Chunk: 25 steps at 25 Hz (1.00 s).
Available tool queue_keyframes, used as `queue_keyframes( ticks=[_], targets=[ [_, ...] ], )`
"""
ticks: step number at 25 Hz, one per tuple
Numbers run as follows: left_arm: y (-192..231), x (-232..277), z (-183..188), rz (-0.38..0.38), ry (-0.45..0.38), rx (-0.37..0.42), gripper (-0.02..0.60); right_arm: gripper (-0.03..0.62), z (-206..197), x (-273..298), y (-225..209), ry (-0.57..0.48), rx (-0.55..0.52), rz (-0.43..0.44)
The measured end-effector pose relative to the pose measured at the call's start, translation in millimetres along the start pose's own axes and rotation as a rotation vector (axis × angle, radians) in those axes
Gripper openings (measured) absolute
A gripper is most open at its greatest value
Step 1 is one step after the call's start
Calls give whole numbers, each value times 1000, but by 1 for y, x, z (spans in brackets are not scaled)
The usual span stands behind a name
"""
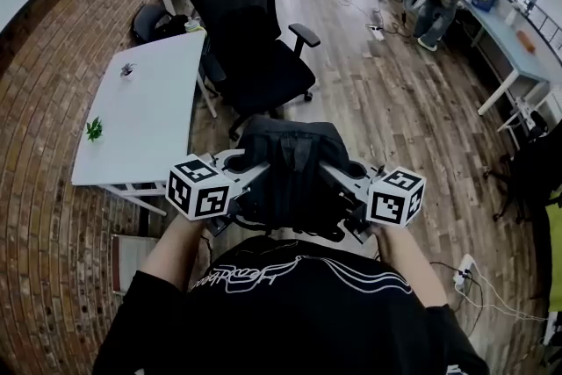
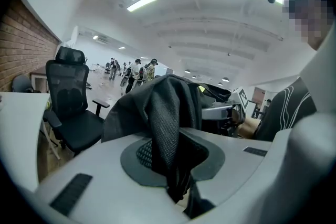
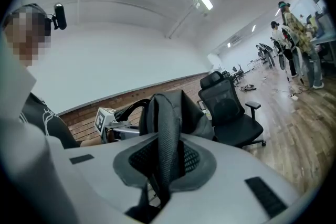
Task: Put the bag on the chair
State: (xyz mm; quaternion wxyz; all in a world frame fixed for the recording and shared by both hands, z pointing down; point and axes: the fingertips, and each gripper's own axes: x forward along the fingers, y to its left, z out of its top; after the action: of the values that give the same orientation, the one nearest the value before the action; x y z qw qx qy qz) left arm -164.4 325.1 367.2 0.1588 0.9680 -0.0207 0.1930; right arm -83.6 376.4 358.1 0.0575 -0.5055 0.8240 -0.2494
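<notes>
Near chair (image 1: 250, 39), bag (image 1: 290, 162) clamped btwn both grippers' jaws, off floor

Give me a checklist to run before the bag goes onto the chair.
1. Left gripper shut on bag: ok.
2. Right gripper shut on bag: ok.
3. Both holding bag aloft, at chest level: ok.
4. Seat of chair bare: ok.
5. Straight line from bag to chair unobstructed: ok.
6. Whether chair will roll on contact: cannot tell.
</notes>
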Motion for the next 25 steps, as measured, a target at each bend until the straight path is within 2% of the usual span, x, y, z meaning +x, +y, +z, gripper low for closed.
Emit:
queue_keyframes(
  ticks=[7, 12, 17, 25],
  targets=[
    [13, 28, 14, -14, -8, -18, 69, 40, 15, 0, -31, -8, -11, -20],
    [45, 59, 23, -30, 19, -34, 71, 40, 24, 14, -70, 3, 21, -41],
    [94, 102, 34, -50, 65, -66, 70, 38, 36, 41, -128, 11, 71, -71],
    [199, 162, 62, -50, 100, -111, 69, 38, 68, 110, -224, 48, 139, -91]
  ],
)
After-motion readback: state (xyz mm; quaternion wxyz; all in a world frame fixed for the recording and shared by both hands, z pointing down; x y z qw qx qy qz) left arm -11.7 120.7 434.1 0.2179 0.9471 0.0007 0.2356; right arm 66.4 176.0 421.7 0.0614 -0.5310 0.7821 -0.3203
